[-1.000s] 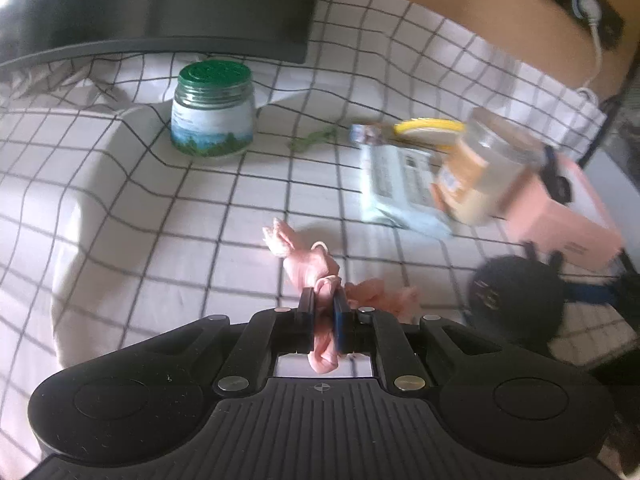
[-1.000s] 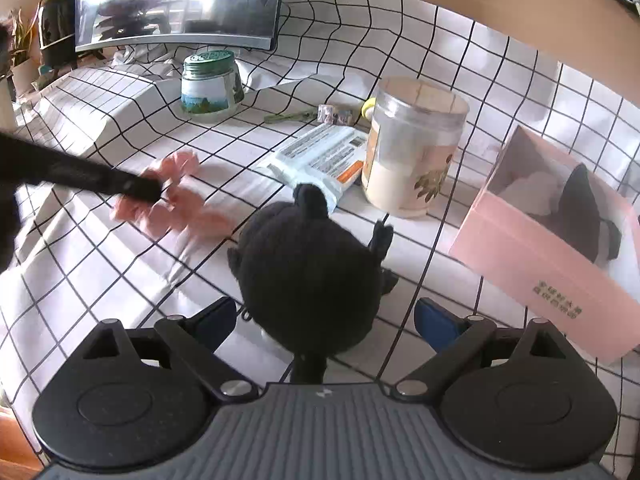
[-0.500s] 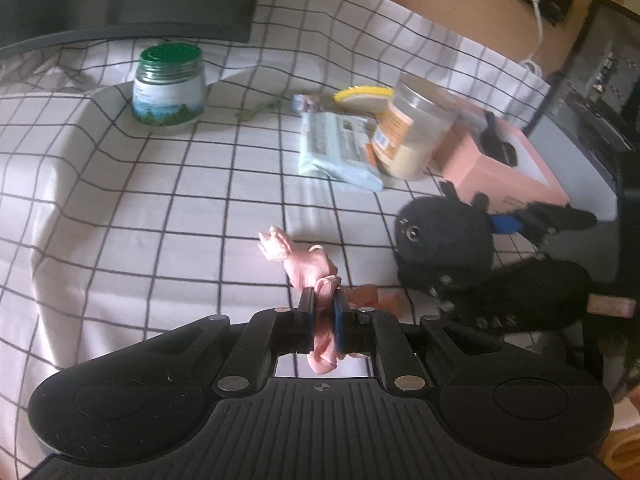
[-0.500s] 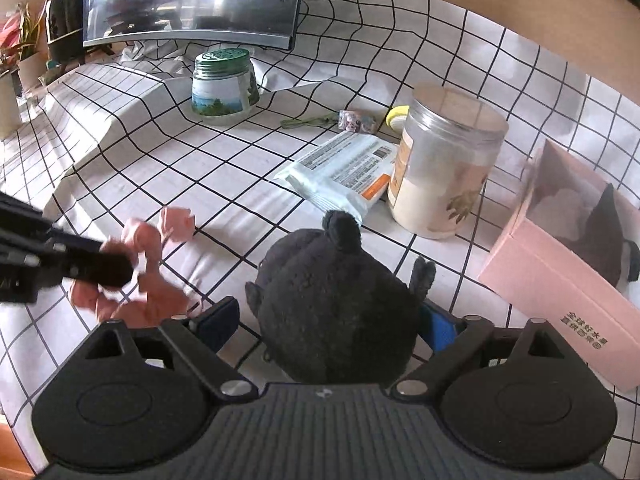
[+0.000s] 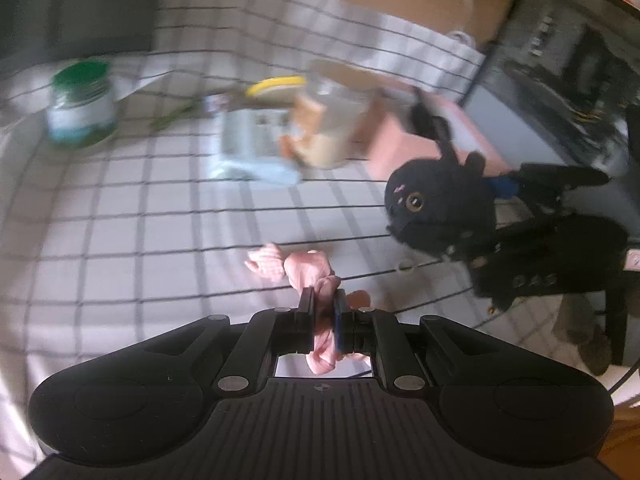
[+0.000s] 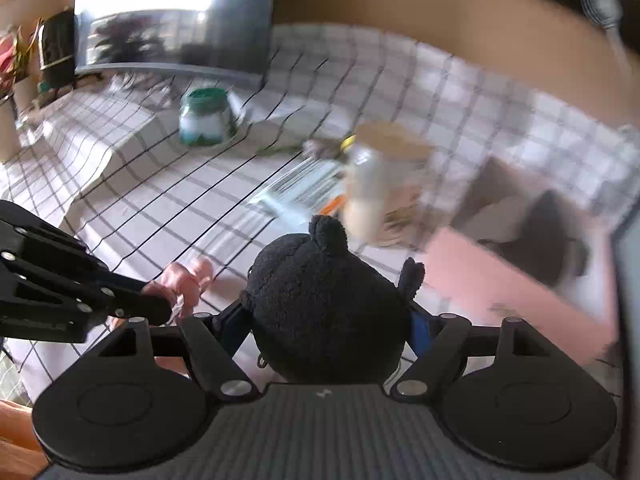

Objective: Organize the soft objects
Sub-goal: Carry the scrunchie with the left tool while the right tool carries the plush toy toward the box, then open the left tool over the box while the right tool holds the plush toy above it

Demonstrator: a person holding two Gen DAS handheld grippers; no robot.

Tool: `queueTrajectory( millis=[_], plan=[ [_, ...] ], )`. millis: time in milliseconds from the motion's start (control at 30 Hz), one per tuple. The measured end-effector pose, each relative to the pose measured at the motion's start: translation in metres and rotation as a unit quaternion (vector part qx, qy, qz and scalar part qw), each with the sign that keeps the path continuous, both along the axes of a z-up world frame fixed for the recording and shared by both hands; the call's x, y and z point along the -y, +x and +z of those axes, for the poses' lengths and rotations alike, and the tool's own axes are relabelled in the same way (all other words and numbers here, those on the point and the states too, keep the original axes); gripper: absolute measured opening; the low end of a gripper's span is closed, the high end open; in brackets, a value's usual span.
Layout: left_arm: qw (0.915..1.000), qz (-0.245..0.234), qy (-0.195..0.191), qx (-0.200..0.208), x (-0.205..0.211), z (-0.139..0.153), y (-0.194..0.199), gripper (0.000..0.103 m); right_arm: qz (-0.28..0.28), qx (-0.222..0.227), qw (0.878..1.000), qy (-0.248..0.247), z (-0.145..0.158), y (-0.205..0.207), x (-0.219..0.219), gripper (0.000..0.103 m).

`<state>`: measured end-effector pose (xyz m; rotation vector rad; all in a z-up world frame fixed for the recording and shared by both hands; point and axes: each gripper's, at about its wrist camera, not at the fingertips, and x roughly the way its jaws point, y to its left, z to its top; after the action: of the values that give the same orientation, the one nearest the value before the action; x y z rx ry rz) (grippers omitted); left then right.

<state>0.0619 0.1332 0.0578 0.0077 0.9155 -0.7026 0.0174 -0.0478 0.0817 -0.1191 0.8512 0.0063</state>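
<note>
- Right now the left gripper [image 5: 323, 304] has its jaws pinched nearly together on a small pink soft toy [image 5: 298, 267], which pokes out in front of the fingers and hangs a little behind them too.
- That pink toy is lifted clear of the checked cloth [image 5: 132, 216], at the near side of the table.
- Over on the other side, the right gripper [image 6: 328, 320] has a black plush toy [image 6: 324, 308] between its fingers, the jaws closing in on it, and both blue pads lie against its sides.
- From the left wrist view the black plush [image 5: 438, 204] shows a round amber eye and small ears, and it is held just in front of a pink box [image 5: 404, 148].
- In the right wrist view the pink box [image 6: 508, 276] is open at the top, with something dark lying inside; I cannot tell what it is.
- Further back on the cloth stands a clear jar with a pale filling [image 6: 384, 184], touching or just beside a flat white packet [image 6: 304, 188].
- A green-lidded jar [image 6: 206, 116] stands well apart from these, near the dark monitor [image 6: 172, 16] at the back edge.
- Both views are blurred, so small details on the labels cannot be read.
- The two grippers are near each other, the left one's fingers showing at the left edge of the right wrist view.
</note>
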Motion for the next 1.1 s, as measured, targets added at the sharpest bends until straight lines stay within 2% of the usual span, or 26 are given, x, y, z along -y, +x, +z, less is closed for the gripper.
queueTrajectory(
  millis=[233,433,533,633,767,833,1000,1100],
  plan=[
    [0.9953,-0.091,-0.030,0.012,0.048,0.017,-0.007,0.011,-0.063,0.034,0.997,-0.038,0.038,-0.041,0.035,0.077],
    [0.9853,-0.163,-0.049,0.018,0.090,0.028,-0.015,0.011,-0.129,0.040,0.989,-0.055,0.046,-0.071,0.064,0.077],
    [0.9813,-0.181,-0.058,0.028,0.106,0.039,-0.013,0.011,-0.158,0.041,0.985,-0.056,0.048,-0.085,0.075,0.077],
    [0.9790,-0.183,-0.077,0.046,0.118,0.058,-0.001,0.011,-0.176,0.050,0.982,-0.054,0.054,-0.098,0.083,0.077],
    [0.9805,-0.140,-0.102,0.093,0.130,0.089,0.026,0.011,-0.192,0.073,0.977,-0.055,0.066,-0.114,0.089,0.077],
    [0.9801,-0.122,-0.117,0.104,0.137,0.101,0.041,0.011,-0.202,0.081,0.975,-0.050,0.067,-0.118,0.092,0.077],
    [0.9786,-0.120,-0.132,0.102,0.172,0.111,0.071,0.011,-0.220,0.082,0.971,-0.038,0.062,-0.118,0.099,0.077],
    [0.9788,-0.119,-0.144,0.084,0.200,0.104,0.095,0.013,-0.220,0.081,0.972,-0.035,0.058,-0.118,0.101,0.077]
  ],
)
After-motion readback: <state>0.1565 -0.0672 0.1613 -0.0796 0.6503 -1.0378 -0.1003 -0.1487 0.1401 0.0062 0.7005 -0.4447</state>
